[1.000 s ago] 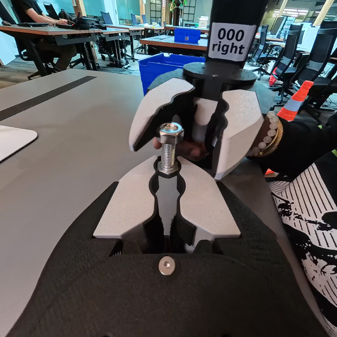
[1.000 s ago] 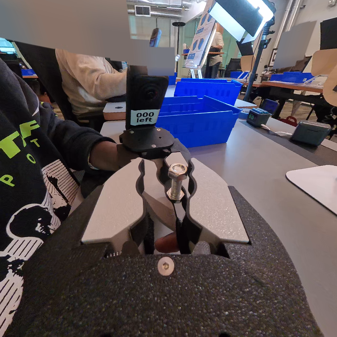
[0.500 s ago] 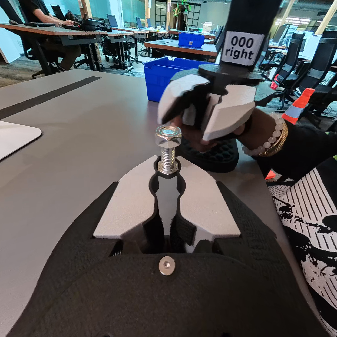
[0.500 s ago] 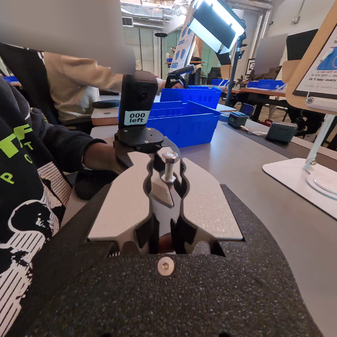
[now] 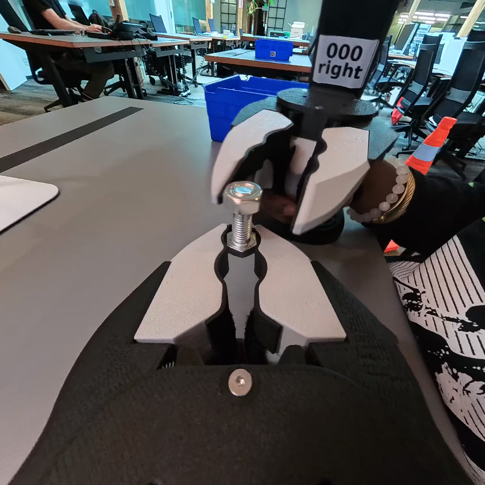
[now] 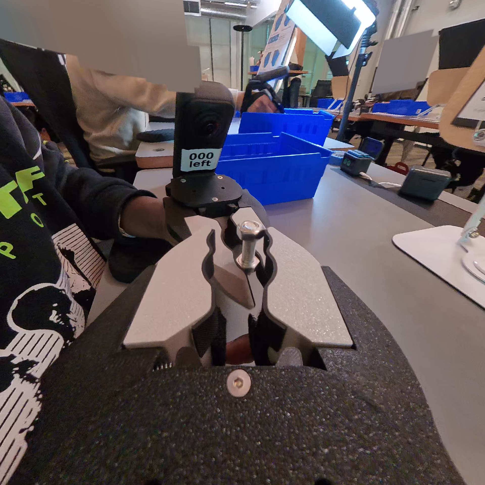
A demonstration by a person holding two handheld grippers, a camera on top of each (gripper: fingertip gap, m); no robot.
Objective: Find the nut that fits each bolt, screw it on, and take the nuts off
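Risk here lies mostly in a misaligned grab: the right gripper sits just beside the bolt, and if its fingers close off-centre on the hex head they could tip the bolt sideways or knock it loose from its hold. A turn applied at an angle could also bind the thread, and the nut could slip and drop onto the grey table.

The left gripper is nearly pressed together, pinching the nut between its fingertips at the bottom of the bolt. The bolt stands upright above the table, head up, in the middle of the left wrist view, with bare thread between head and nut.

The right gripper is spread wide. In its own view its fingers flank the bolt head, one at each side; whether either finger touches the head cannot be told. It holds nothing. A blue bin stands farther back.
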